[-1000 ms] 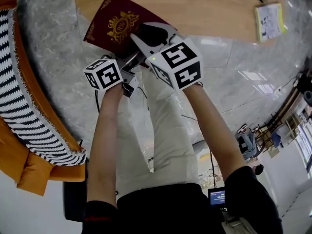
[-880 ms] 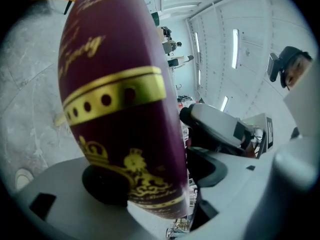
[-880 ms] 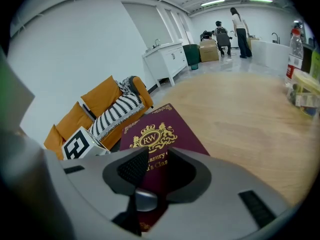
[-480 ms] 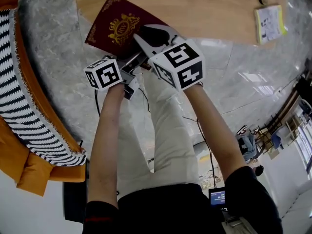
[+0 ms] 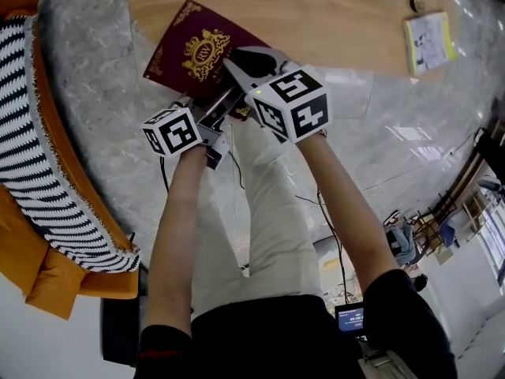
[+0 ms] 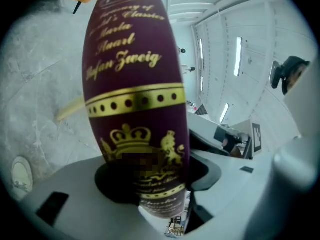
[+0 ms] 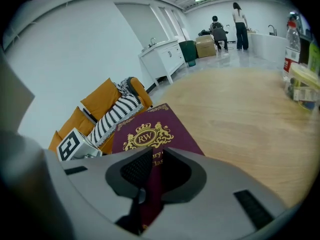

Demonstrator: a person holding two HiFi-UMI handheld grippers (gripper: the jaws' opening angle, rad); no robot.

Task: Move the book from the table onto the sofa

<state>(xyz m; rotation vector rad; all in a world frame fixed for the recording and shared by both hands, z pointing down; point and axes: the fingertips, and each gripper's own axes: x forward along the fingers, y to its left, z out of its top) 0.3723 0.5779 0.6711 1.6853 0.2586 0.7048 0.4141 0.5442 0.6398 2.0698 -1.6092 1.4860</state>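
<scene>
With left tongs [image 5: 223, 105] and right tongs [image 5: 248, 59] just closed, both clamped on the book [image 5: 196, 52] at the table [image 5: 331, 18] edge, lift evenly, keep both grips firm, and swing left toward the sofa [image 5: 35, 172].

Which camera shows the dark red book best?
The head view: nearly the whole book shows there, flat and in its true shape. The left gripper view shows it very close and stretched. The right gripper view shows its gold crest, with the near end hidden.

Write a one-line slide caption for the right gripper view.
Right hand-held gripper, jaws just closing on the burgundy book between them at the wooden table, orange sofa behind.
</scene>
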